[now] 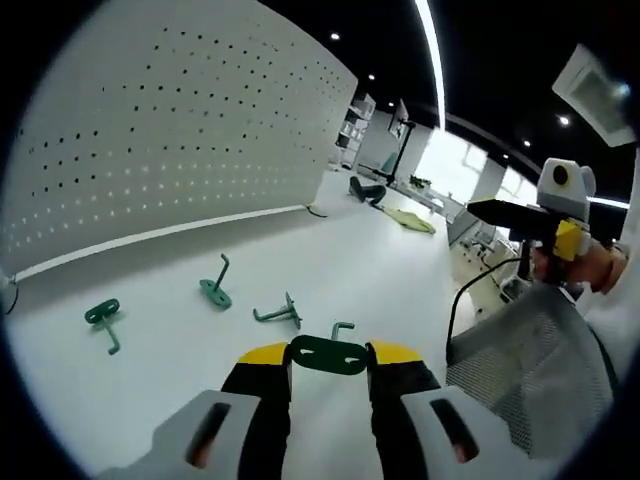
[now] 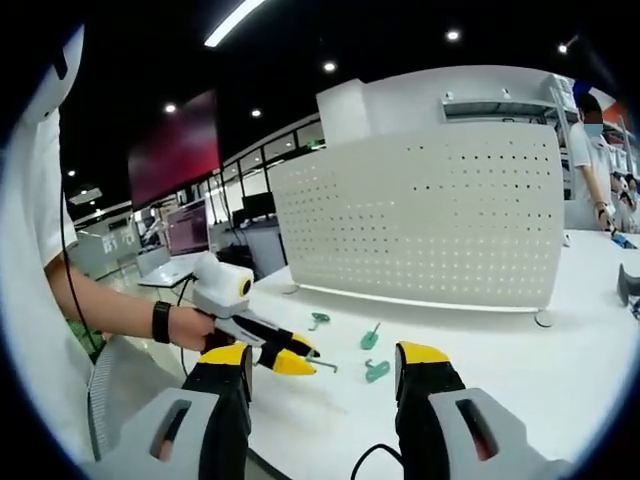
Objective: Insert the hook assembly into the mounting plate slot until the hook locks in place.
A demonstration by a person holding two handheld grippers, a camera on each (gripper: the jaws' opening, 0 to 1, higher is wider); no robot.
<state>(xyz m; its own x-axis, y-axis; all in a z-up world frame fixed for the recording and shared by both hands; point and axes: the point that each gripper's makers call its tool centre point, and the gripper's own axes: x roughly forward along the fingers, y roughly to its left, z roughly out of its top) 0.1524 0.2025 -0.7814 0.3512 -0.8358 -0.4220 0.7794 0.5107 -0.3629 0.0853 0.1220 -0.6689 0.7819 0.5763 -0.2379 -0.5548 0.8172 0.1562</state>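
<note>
The dark green hook assembly [image 1: 330, 355] sits pinched between the yellow tips of the left claw [image 1: 330, 358], above the white tabletop [image 1: 330, 265] in front of the white perforated mounting plate [image 1: 160, 130]. Three more green hooks lie on the tabletop near the plate: one [image 1: 104, 318] farthest left, one [image 1: 216, 285] standing, one [image 1: 280, 314] closest to the claw. The right claw [image 2: 325, 365] is spread, holding nothing, facing the same plate [image 2: 420, 215].

Bright even light from ceiling strips [image 1: 432, 50], dark ceiling, soft shadows, strong fisheye bending at edges
</note>
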